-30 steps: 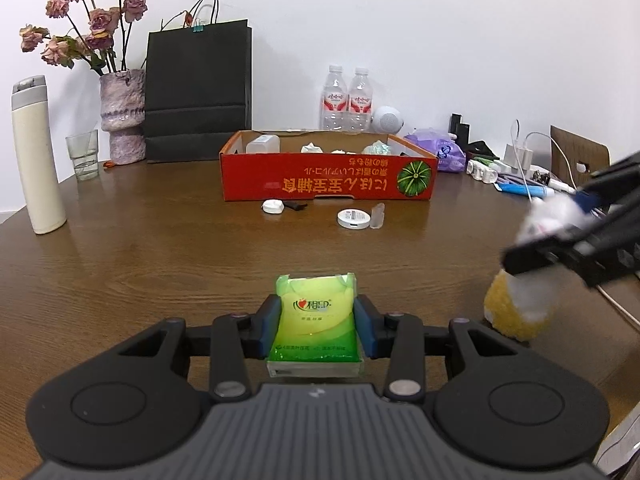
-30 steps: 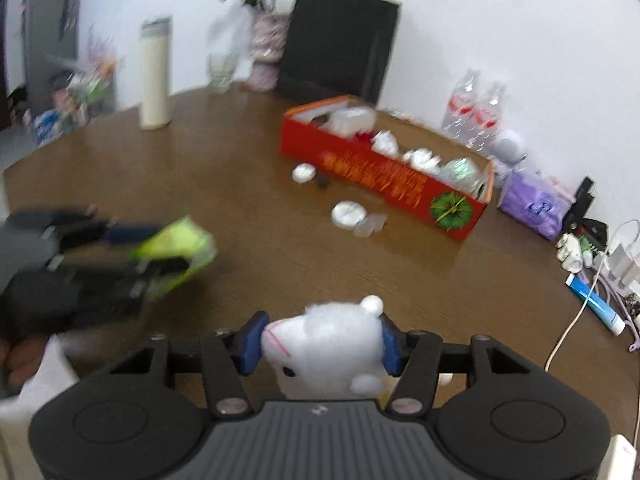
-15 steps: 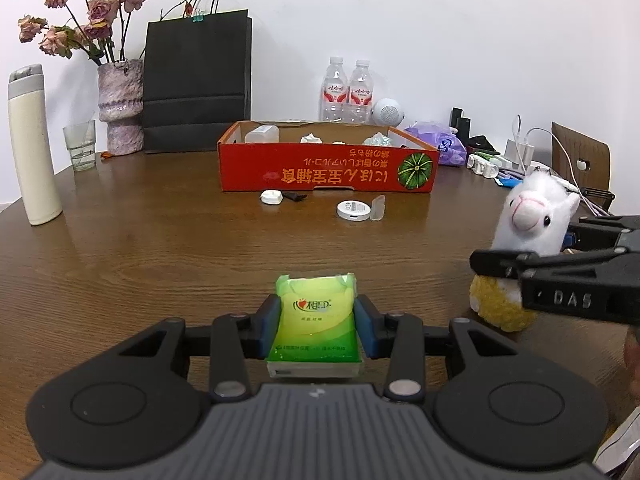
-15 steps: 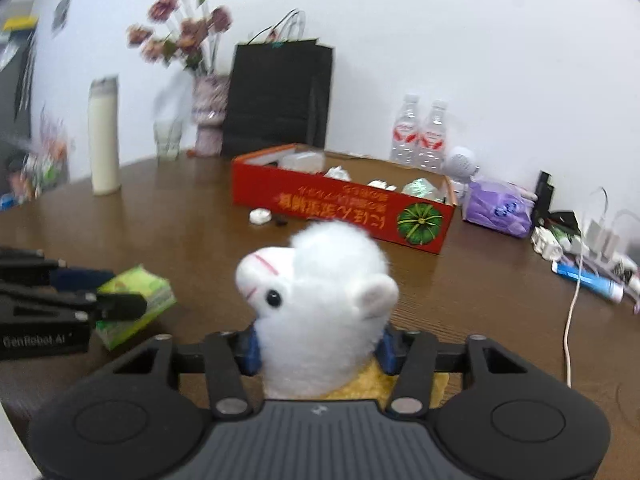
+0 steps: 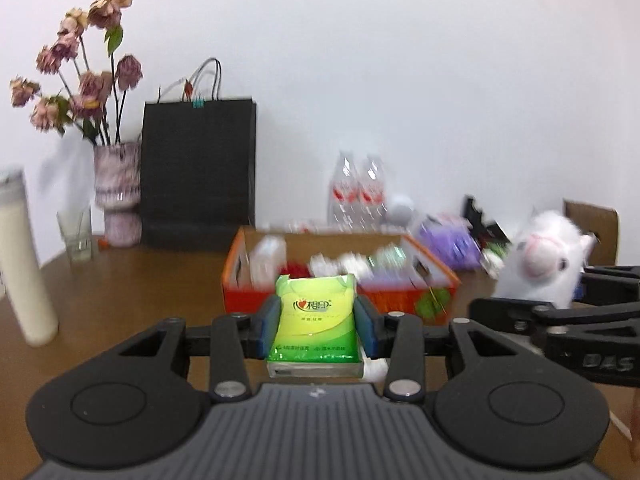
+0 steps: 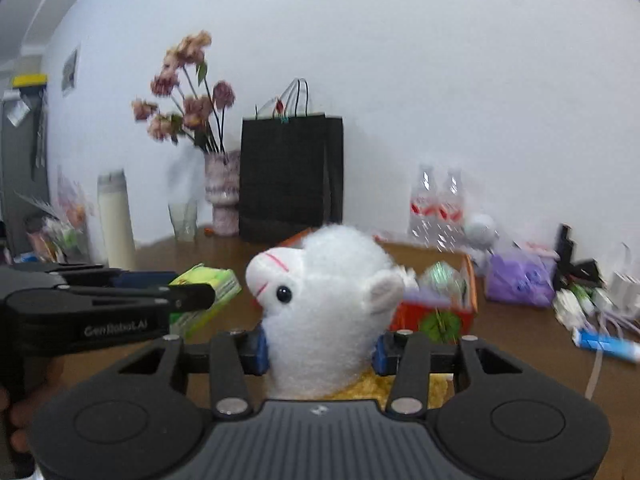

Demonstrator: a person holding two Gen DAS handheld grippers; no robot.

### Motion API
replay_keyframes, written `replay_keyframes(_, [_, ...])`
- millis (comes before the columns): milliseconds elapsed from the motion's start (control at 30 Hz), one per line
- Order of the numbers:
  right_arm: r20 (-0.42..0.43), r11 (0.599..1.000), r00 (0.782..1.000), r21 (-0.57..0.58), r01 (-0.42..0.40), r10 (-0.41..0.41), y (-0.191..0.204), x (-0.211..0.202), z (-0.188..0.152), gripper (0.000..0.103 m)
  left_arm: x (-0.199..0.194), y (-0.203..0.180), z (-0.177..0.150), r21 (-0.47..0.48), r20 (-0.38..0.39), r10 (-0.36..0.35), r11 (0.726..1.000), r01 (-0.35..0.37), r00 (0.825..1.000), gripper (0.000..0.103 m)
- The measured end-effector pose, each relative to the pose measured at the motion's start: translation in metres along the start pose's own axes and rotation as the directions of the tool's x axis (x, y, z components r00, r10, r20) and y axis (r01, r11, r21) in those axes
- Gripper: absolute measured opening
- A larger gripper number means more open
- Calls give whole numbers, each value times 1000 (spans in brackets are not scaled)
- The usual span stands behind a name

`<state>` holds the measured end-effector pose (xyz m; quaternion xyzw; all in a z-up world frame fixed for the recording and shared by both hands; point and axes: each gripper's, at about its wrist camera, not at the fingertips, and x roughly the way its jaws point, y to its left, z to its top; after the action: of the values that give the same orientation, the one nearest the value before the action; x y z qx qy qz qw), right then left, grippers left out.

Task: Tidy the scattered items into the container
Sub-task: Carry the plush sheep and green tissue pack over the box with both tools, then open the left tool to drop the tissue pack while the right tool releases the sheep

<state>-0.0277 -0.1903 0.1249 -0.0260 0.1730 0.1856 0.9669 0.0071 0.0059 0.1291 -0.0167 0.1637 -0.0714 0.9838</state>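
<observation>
Two tongs, one item in each. My left gripper (image 5: 316, 326) is clamped on one green tissue pack (image 5: 314, 322), blue pads pressed on both its long sides, jaws partway apart at pack width. The pack lies flat; its long axis runs straight away from me along the fingers, printed face up, far end aimed at the red cardboard box (image 5: 240, 288).

My right gripper (image 6: 320, 350) has one white plush alpaca (image 6: 324, 308), squeezed at the neck. It is upright, long axis vertical, snout pointing left towards the other tong. Yellow body sits below the pads.

Both items are off the wooden table (image 5: 120, 280), in front of the box, alpaca to the right of the pack.

Also on the table: two water bottles (image 5: 358, 196), one black paper bag (image 5: 198, 172), one vase of dried roses (image 5: 116, 192), one glass (image 5: 76, 232), one white flask (image 5: 24, 260). Box contents are blurred, several pale items, can't count.
</observation>
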Motion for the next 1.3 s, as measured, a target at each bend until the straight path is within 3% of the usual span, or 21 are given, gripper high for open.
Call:
replay_keyframes(133, [8, 995, 999, 87, -53, 53, -45, 50, 58, 45, 74, 10, 49, -11, -32, 52, 999, -53, 998, 41])
replay_keyframes(267, [-26, 974, 994, 204, -95, 102, -84, 124, 98, 45, 155, 22, 66, -23, -129, 87, 996, -91, 988, 41])
replay_keyframes(367, [-80, 976, 990, 196, -95, 113, -94, 180, 105, 45, 201, 29, 62, -19, -197, 104, 994, -110, 975, 41])
replay_keyframes(500, [-178, 979, 973, 171, -115, 145, -101, 245, 84, 45, 235, 36, 48, -1, -236, 136, 990, -140, 962, 41])
replay_keyframes(700, [-245, 957, 950, 259, -127, 192, -104, 291, 34, 45, 259, 45, 25, -2, -286, 147, 988, -153, 947, 41])
replay_keyframes(767, [-252, 963, 950, 238, -126, 187, -98, 296, 23, 45, 261, 47, 19, -13, -306, 144, 988, -156, 941, 43])
replay_keyframes(900, [-237, 996, 970, 92, -24, 45, -81, 287, 21, 46, 258, 48, 15, -4, -324, 119, 992, -127, 939, 48])
replay_keyframes(1000, [-277, 999, 960, -8, 52, -52, -72, 289, 18, 49, 250, 47, 18, -16, -318, 111, 992, -123, 941, 56])
replay_keyframes(1067, [-290, 997, 955, -45, 57, -68, -69, 291, 11, 56, 243, 47, 22, -26, -320, 102, 993, -117, 942, 65])
replay_keyframes(1167, [-298, 998, 953, 26, 54, -44, -78, 284, 14, 60, 227, 44, 29, 7, -308, 94, 995, -96, 947, 70])
replay_keyframes(1267, [-306, 992, 952, 118, 45, -7, -89, 270, 27, 80, 209, 44, 42, 14, -275, 101, 995, -101, 956, 77])
replay_keyframes(1300, [-289, 990, 957, 138, 38, 4, -92, 262, 33, 81, 203, 45, 47, 3, -270, 100, 995, -103, 958, 77])
